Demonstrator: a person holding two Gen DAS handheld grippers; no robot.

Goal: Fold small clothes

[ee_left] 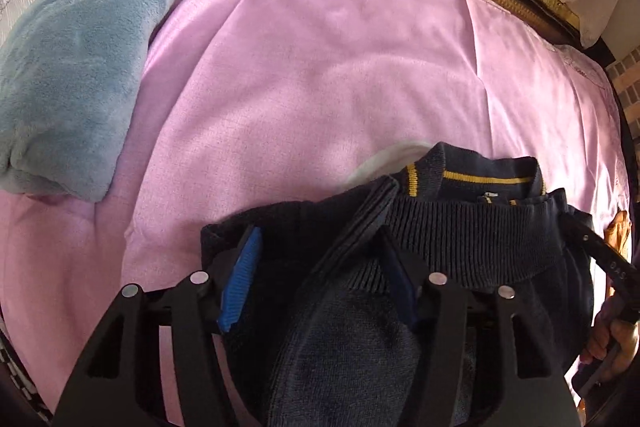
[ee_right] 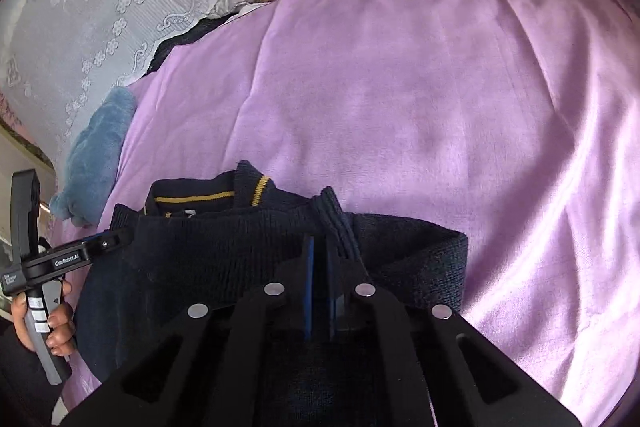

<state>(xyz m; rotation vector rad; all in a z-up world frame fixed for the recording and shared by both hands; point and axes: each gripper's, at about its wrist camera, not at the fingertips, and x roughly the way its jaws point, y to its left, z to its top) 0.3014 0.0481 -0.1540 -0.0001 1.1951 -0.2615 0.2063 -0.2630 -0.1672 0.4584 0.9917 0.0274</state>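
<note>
Work item: one navy knit sweater (ee_left: 460,227) with a yellow-striped collar (ee_left: 480,179). It lies on the pink sheet (ee_left: 320,67) that covers the bed, at the near edge of that sheet, directly under both grippers.

Left gripper (ee_left: 320,279): the jaws stand apart, astride a raised ribbed fold of the sweater. The blue pad (ee_left: 240,279) on one side is clear of the knit; contact on the other side cannot be confirmed. Treat this gripper as released, in position around the fold.

Right gripper (ee_right: 320,287): the jaws are clenched, the blue pads nearly meeting. A ribbed fold of the sweater rises just beside them. Whether fabric is pinched between the pads cannot be told from the right wrist view.

Progress, judged from the present layout:
- The sweater is already gathered into a compact, layered shape, with ribbed bands stacked below the collar. At least one fold appears complete.
- The outline is uneven and one ribbed band stands up from the body. Folding appears unfinished; a further fold and flattening probably remain.
- A light blue fleece item (ee_left: 80,67) lies on the far left of the sheet from the sweater, well apart from it. It looks bundled, not squared; whether it is finished or waiting cannot be told.
</note>
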